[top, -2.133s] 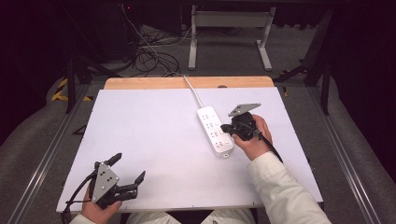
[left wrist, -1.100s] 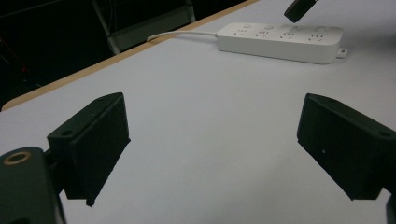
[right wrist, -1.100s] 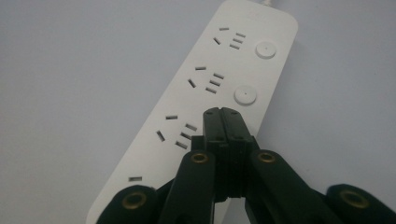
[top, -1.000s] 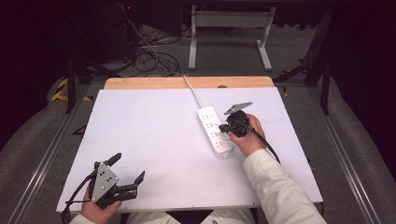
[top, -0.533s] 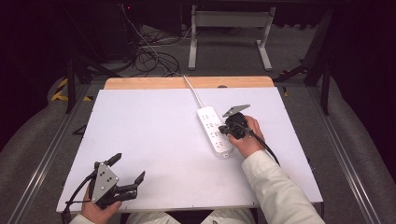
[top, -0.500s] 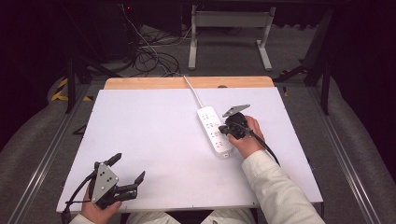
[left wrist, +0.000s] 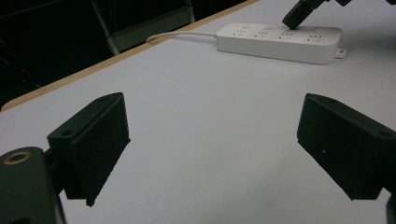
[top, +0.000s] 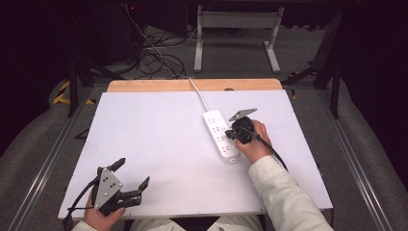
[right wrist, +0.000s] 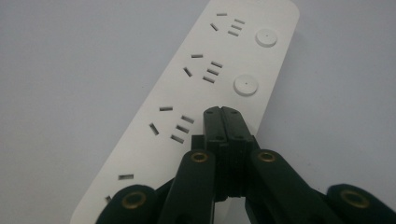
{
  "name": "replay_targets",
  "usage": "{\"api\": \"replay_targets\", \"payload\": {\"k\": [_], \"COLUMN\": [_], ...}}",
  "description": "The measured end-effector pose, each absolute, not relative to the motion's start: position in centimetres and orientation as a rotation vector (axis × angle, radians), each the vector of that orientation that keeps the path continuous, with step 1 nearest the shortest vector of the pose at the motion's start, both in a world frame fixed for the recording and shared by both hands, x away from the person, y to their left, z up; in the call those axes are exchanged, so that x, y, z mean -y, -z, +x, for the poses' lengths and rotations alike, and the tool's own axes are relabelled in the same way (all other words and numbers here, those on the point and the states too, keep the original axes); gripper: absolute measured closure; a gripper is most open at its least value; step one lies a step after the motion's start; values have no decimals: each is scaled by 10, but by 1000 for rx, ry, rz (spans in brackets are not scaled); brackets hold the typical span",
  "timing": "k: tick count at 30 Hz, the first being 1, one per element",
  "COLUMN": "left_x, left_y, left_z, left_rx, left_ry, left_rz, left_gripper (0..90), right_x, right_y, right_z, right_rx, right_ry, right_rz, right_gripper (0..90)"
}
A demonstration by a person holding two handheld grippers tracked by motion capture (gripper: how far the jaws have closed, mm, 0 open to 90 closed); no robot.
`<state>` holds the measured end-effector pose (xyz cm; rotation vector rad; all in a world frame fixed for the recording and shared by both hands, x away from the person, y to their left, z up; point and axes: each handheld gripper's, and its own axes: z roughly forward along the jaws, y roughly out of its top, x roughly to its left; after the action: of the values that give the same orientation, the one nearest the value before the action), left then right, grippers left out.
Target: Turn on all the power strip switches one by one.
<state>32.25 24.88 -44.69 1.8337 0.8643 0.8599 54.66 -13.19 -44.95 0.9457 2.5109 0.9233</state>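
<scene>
The right gripper (top: 236, 133) shifted slightly nearer the power strip (top: 217, 126).

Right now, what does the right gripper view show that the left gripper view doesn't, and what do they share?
Right gripper view alone: the round switch buttons seen from above, with the shut right hand-held gripper tip over the third button's spot. Left gripper view alone: the open left hand-held gripper above bare table, the strip's white cord and the wooden table edge. Shared: the white power strip.
</scene>
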Motion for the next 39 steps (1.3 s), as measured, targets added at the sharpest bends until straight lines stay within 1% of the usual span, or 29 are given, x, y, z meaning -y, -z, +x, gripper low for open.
{"api": "replay_targets", "payload": {"k": [31,36,39], "left_x": [-248,-248,-249], "left_y": [447,447,447], "left_z": [323,323,323], "left_rx": [-864,-866,-866], "left_ry": [-858,-857,-861], "left_rz": [1832,1832,1833], "left_gripper": [95,95,95], "right_x": [136,131,126], "right_y": [453,452,444], "right_z": [547,545,543], "right_rx": [-2507,-2501,-2542], "right_ry": [-980,-929,-931], "right_rz": [1032,982,924], "right_gripper": [900,900,900]}}
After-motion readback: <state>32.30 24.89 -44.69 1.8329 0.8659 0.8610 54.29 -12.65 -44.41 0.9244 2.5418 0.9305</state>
